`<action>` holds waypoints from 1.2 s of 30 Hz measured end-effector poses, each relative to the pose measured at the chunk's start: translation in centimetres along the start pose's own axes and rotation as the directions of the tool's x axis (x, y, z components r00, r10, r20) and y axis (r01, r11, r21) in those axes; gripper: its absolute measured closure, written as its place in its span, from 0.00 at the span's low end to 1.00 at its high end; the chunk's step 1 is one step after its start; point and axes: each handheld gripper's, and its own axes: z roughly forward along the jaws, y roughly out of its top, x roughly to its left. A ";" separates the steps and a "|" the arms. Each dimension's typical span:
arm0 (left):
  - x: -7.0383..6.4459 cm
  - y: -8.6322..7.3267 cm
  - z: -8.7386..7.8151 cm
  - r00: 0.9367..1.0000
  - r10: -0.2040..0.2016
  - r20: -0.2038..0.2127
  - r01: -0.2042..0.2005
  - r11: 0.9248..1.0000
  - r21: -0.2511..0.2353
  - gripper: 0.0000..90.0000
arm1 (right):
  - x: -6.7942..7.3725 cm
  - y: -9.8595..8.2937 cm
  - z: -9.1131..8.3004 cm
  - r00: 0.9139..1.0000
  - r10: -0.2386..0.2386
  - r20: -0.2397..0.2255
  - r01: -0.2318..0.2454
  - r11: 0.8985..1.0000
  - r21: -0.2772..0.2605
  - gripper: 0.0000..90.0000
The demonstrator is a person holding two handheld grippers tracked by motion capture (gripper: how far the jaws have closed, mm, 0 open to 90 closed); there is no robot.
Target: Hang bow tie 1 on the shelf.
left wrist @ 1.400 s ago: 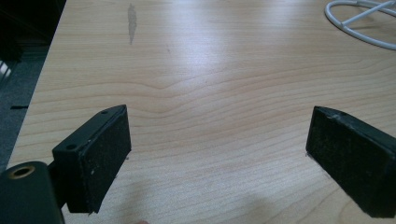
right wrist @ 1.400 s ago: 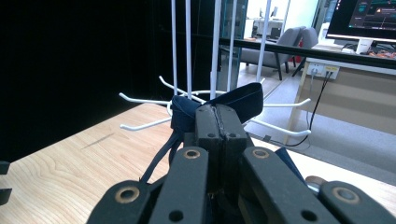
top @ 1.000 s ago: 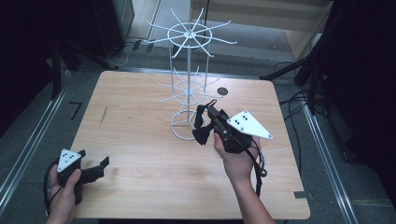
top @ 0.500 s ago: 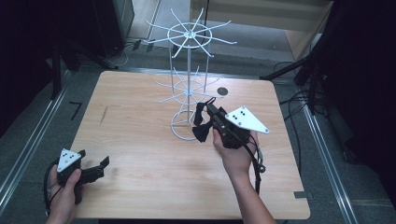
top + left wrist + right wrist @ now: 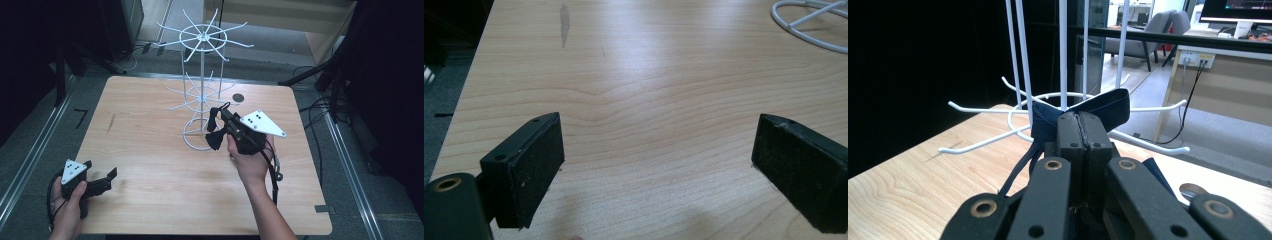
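Note:
A white wire hook rack (image 5: pixel 200 90) stands at the table's far middle, with two tiers of spokes. My right gripper (image 5: pixel 220 117) hovers just right of its base ring, shut on a dark navy bow tie (image 5: pixel 216 138) whose body hangs below the jaws. In the right gripper view the jaws (image 5: pixel 1080 125) are pressed together on the bow tie's strap (image 5: pixel 1100 111), close in front of the rack's lower hooks (image 5: pixel 1063 60). My left gripper (image 5: pixel 100 169) rests low at the table's near left corner, open, with bare wood between its pads (image 5: pixel 531 165).
A small dark round disc (image 5: pixel 238 97) lies on the table (image 5: pixel 150 165) behind the rack. A dark streak (image 5: pixel 111 123) marks the wood at left. The rack's base ring (image 5: pixel 809 25) shows far off in the left gripper view. Cables run over the floor to the right.
My right gripper has carried the bow tie slightly forward and up, closer to the rack's lower hooks. The left gripper has stayed put.

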 end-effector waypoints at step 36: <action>0.0 0.0 0.0 1.000 0.004 0.000 -0.004 1.000 0.001 0.08 | -1.1 -1.3 1.8 0.996 0.076 -0.038 -0.074 0.996 0.054 0.99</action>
